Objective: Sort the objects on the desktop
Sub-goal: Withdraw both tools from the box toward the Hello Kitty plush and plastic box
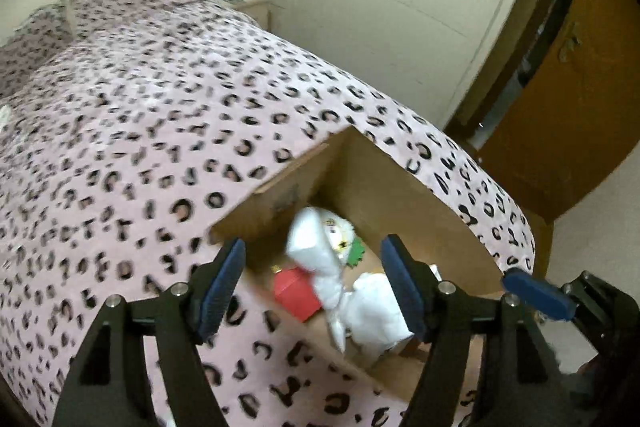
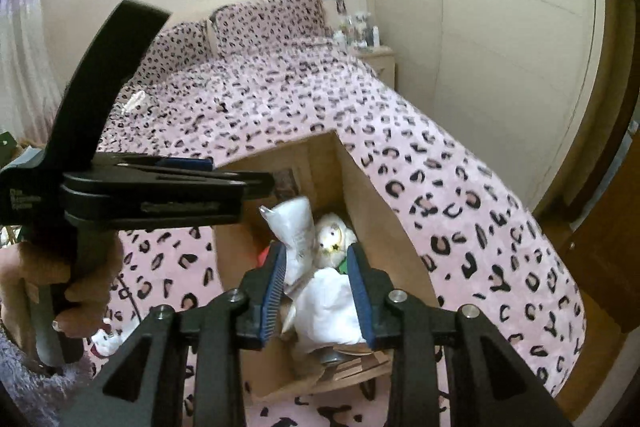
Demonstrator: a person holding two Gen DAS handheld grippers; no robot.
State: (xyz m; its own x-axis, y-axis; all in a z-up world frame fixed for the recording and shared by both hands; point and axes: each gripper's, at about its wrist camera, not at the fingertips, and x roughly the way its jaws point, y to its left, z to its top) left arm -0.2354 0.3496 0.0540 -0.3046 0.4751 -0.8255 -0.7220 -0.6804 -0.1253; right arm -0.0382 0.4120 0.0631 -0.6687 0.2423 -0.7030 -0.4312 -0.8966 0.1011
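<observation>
Cardboard box (image 1: 400, 187) on the bed (image 1: 140, 131) is where your sorted things are ending up, and it already holds a fair pile: white plastic bags (image 1: 320, 259), a white soft toy (image 2: 332, 233) with a green piece beside it, and a red box (image 1: 296, 291) low on the left side. From the right wrist view some wooden or card pieces also lie at the bottom, though you cannot make them out clearly.

Your left tongs (image 1: 316, 287) stand well open above the box mouth with nothing between the blue pads; the bags seen through the gap lie down inside the box, apart from the pads. Your right tongs (image 2: 320, 291) are parted more narrowly, also over the box, and the pads do not appear to press on anything; the white bags show between them but seem to sit below. Both read as empty-handed, so the drop into the box looks finished.

What is left is hard to judge. A small white item (image 2: 134, 103) lies far up the bed cover, and something pale with red sits near your left hand (image 2: 80, 291) at the lower left edge. If those belong to the sorting, you still have them to fetch.
</observation>
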